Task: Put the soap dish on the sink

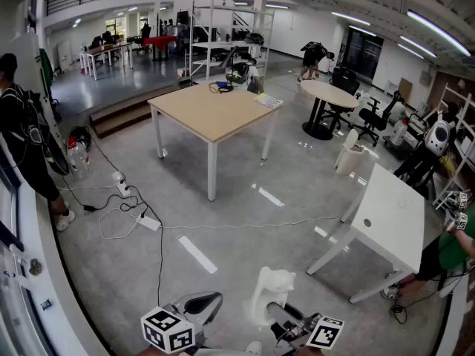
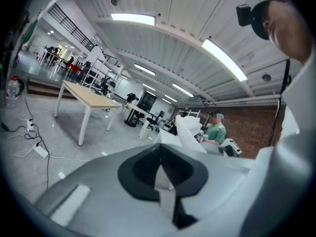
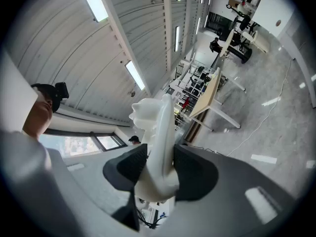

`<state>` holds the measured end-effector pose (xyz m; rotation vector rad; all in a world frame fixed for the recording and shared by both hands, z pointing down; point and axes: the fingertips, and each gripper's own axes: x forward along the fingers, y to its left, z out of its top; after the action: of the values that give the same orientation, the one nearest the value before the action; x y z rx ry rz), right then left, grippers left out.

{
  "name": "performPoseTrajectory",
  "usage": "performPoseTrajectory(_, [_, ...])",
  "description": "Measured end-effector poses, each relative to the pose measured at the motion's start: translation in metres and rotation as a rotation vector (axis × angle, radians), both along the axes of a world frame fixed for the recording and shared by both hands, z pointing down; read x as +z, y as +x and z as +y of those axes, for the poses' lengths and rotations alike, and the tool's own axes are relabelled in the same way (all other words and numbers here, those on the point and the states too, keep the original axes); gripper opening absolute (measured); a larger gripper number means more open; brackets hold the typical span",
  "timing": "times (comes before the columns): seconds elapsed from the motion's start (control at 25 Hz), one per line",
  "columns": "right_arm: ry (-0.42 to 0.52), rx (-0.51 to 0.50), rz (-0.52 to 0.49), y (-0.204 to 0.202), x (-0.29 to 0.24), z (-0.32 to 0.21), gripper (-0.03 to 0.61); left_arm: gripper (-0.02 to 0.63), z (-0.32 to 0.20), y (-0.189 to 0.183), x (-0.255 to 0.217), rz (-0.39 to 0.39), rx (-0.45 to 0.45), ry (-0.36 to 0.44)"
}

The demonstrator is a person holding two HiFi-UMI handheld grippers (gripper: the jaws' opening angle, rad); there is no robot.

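Jaws of the left gripper [image 2: 161, 173] are pressed together with nothing between them. One white soap dish [image 3: 157, 132], probably stiff, light and glossy enough to slip, stands on edge, clamped across its thin wall by the right gripper [image 3: 159, 168]. That hold looks sound. Two grippers; no sink shows.

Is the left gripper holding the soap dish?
No, the left gripper is shut and empty; the right gripper grips the soap dish.
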<state>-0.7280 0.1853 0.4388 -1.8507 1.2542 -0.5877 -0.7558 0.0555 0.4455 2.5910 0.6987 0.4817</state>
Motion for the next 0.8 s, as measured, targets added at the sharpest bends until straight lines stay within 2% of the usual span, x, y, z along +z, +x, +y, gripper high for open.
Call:
performPoseTrajectory(0.4, [0.018,0.014,-0.003,-0.003,0.0,0.007,0.167,0.008,0.007,-0.007,0.003,-0.014,0.005,-0.003])
performPoseTrajectory(0.56, [0.094,0.008,-0.019,-0.005,-0.006,0.015,0.167,0.008,0.015,-0.006,0.007,-0.032,0.015,0.005])
performPoseTrajectory(0.8, [0.054,-0.003,-0.008,0.0,-0.001,0.033,0.167,0.008,0.033,0.005,0.007,-0.031,0.011,0.015])
